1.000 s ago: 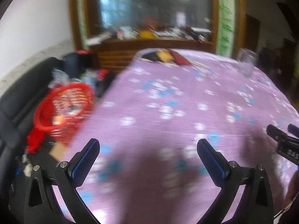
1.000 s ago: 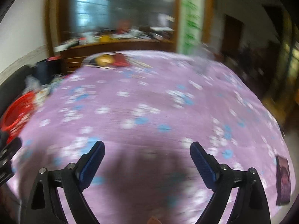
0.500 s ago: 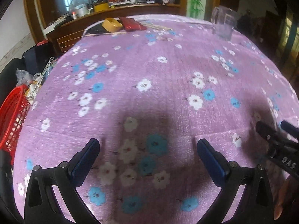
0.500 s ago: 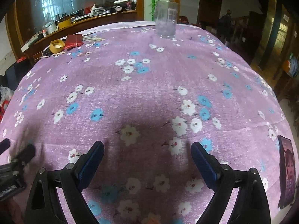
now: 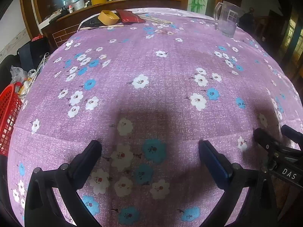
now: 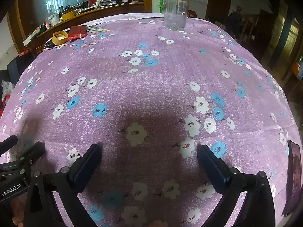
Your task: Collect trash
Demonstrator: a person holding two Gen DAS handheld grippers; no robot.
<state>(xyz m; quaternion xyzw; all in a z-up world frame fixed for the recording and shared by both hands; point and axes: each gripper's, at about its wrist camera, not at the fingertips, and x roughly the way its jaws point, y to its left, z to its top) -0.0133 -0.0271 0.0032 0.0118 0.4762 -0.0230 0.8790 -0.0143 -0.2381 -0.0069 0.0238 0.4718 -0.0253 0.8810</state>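
My left gripper (image 5: 149, 151) is open and empty, low over the near part of the purple flowered tablecloth (image 5: 161, 66). My right gripper (image 6: 148, 153) is open and empty beside it, and it also shows at the right edge of the left wrist view (image 5: 280, 138). A red mesh basket (image 5: 8, 117) holding scraps stands off the table's left edge. At the far left of the table lie a yellow tape roll (image 5: 108, 17), a red packet (image 5: 128, 18) and thin sticks (image 5: 102, 26). They also show in the right wrist view (image 6: 60, 37).
A clear glass jug (image 5: 226, 19) stands at the far right of the table, also in the right wrist view (image 6: 176, 10). A phone (image 6: 294, 177) lies at the table's near right edge. A cluttered wooden sideboard (image 5: 113, 1) stands behind. Bags (image 5: 30, 56) sit on a dark sofa to the left.
Both grippers have swung from facing the basket side to facing across the table and tilted down. The motion blur has gone. Both stay open.
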